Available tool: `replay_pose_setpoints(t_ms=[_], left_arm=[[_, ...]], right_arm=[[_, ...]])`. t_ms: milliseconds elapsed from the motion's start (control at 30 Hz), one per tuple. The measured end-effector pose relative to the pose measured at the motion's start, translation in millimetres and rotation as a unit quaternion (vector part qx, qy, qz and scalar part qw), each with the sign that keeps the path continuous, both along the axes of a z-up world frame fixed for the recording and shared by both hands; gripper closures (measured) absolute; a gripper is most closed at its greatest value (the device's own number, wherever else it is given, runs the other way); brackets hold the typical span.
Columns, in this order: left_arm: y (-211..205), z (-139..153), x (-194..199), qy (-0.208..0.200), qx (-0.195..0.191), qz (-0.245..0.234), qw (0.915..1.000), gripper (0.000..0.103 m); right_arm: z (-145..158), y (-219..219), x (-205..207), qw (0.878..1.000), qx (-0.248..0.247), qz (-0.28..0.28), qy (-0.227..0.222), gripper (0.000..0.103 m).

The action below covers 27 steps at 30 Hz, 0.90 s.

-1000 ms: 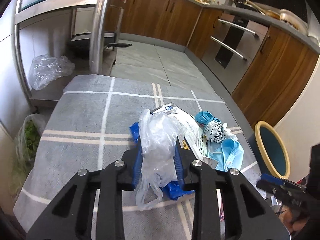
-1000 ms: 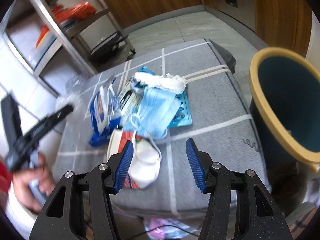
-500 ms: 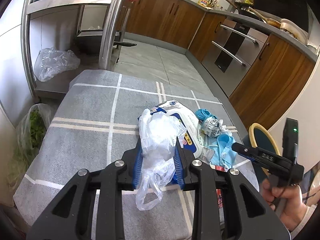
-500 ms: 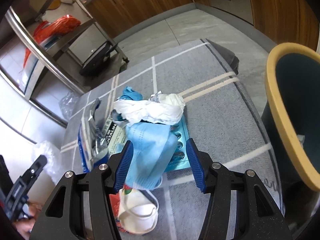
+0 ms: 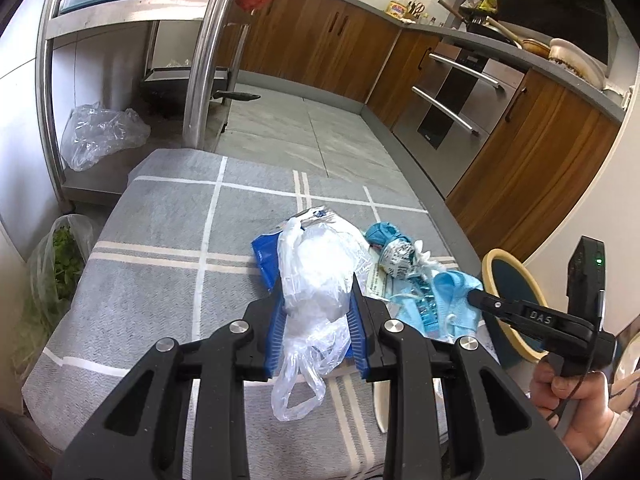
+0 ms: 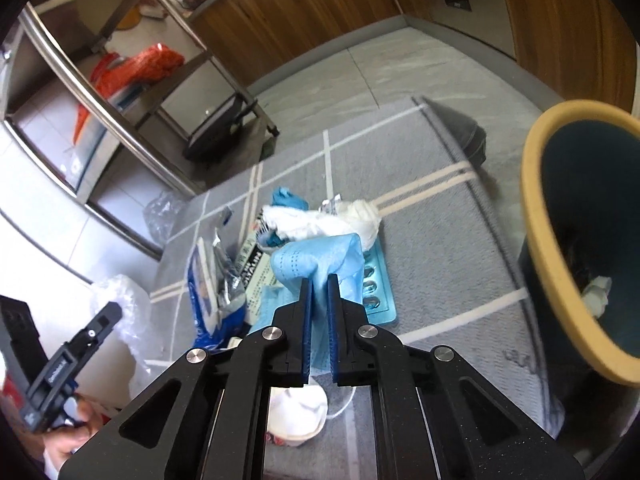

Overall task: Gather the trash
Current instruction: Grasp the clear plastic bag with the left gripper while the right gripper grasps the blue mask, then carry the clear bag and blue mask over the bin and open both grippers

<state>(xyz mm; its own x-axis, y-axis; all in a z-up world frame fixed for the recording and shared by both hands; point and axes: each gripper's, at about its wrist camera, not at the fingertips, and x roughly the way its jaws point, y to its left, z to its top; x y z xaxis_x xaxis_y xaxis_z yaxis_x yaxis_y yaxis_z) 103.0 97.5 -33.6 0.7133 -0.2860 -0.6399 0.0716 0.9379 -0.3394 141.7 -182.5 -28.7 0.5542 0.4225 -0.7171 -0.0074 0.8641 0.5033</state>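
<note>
**Both grippers clamped on trash over grey rug**

Trash pile sits on the right half of the grey checked rug (image 5: 160, 280), near its right edge; left half of rug bare. Tiled floor beyond the far edge is clear up to the wooden cabinets (image 5: 320, 40). Metal shelf rack (image 5: 204, 60) stands off the far-left corner. Bin (image 6: 580, 240), yellow rim, dark inside, just past the rug's right edge, some trash already in it.

Left gripper (image 5: 316, 320): jaws part-closed, squeezing a clear plastic bag (image 5: 316, 276); bag loop hangs below the pads, above the rug.

Right gripper (image 6: 318, 320): jaws nearly together, pinching a blue face mask (image 6: 320, 260), bunched up above the pile. Blister pack (image 6: 376, 284), white tissue wad (image 6: 328, 220), blue packet (image 6: 212, 304) lie beneath.
</note>
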Motion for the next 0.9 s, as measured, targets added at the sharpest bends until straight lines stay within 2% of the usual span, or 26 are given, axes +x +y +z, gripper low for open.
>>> replay_pose_setpoints(t_ms=[267, 500, 900], left_arm=[[-11.8, 19.9, -8.4, -0.019, -0.014, -0.011, 0.9997, 0.076], [-34.8, 34.4, -13.3, -0.030, -0.018, -0.033, 0.9988, 0.076], [-126.4, 46.5, -4.7, -0.032, -0.036, -0.111, 0.9926, 0.076]], right_arm=[[39.5, -21.1, -22.4, 0.999, 0.001, -0.013, -0.038, 0.095], [62.4, -44.5, -44.1, 0.998, -0.006, -0.027, -0.060, 0.095], [78.4, -100.1, -78.3, 0.993, -0.035, -0.081, -0.084, 0.095]])
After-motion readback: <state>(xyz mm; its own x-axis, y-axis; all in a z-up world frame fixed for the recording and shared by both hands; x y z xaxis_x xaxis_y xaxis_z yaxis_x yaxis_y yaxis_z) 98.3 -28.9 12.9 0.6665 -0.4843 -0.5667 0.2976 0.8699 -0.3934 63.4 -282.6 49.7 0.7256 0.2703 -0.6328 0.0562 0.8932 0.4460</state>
